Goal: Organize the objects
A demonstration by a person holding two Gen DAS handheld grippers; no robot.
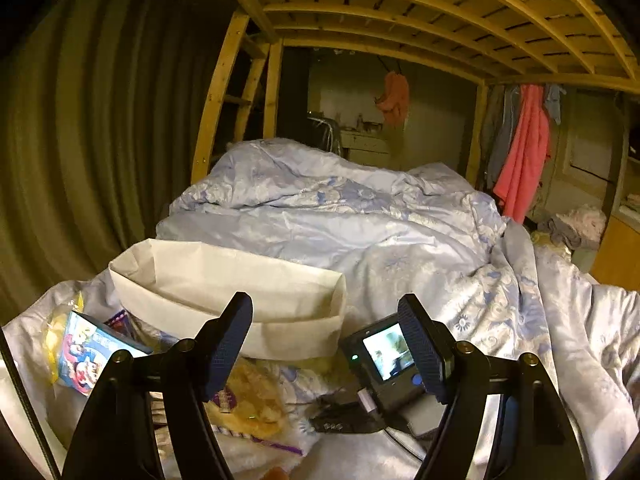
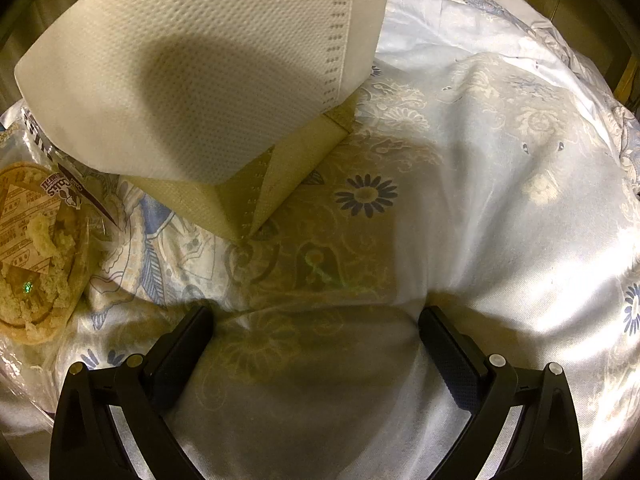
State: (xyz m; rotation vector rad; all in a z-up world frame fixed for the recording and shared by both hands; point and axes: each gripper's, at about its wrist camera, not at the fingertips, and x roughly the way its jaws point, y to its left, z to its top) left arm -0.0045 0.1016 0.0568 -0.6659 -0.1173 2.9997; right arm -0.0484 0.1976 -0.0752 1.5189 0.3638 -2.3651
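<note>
A white folded paper container (image 1: 224, 284) stands open-topped on the bed, just beyond my left gripper (image 1: 326, 344), which is open and holds nothing. A blue cartoon snack pack (image 1: 92, 352) lies to the left, and a clear bag of pastries (image 1: 256, 400) lies below the left finger. A black device with a lit screen (image 1: 388, 356) and a cable sits against the right finger. In the right wrist view the white embossed paper container (image 2: 200, 72) fills the upper left and the pastry bag (image 2: 36, 256) lies at the left edge. My right gripper (image 2: 316, 340) is open over bare quilt.
A rumpled pale blue floral quilt (image 1: 360, 220) covers the bed (image 2: 500, 200). Wooden bunk posts (image 1: 216, 92) and slats run overhead. A dark curtain (image 1: 80, 120) hangs at the left. Pink clothes (image 1: 524, 152) hang at the far right beside a pile of laundry (image 1: 580, 224).
</note>
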